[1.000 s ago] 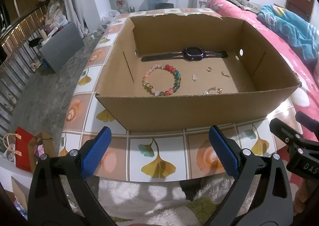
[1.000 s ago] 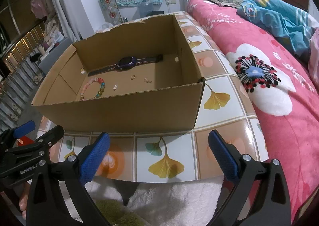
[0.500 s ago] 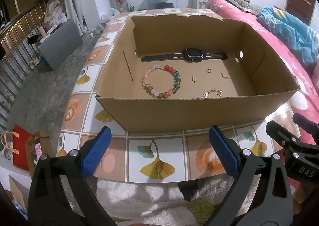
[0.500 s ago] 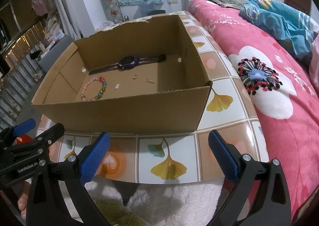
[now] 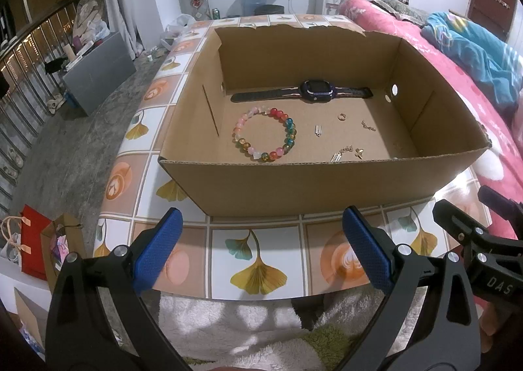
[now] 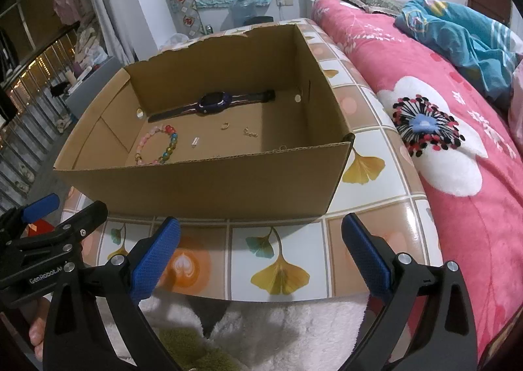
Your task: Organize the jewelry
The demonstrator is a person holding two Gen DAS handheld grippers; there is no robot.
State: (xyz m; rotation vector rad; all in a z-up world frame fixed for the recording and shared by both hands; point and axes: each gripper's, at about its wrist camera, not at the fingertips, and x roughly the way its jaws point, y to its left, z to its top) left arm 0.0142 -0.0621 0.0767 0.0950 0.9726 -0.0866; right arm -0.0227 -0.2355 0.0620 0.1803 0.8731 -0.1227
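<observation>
both grippers, left [image 5: 261,250] & right [image 6: 261,250], spread wide w/ nothing held, near edge of cardboard box [image 5: 313,188]; smartwatch [image 5: 317,90], bead bracelet [image 5: 264,135] inside.

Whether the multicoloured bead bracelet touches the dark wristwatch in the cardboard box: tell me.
Apart. The left wrist view shows bare cardboard floor between the multicoloured bead bracelet and the dark wristwatch.

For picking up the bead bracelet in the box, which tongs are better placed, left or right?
Probably left. The bead bracelet lies toward the box's left side, nearly straight ahead of the open left tongs; the right tongs face the box's right half.
</observation>
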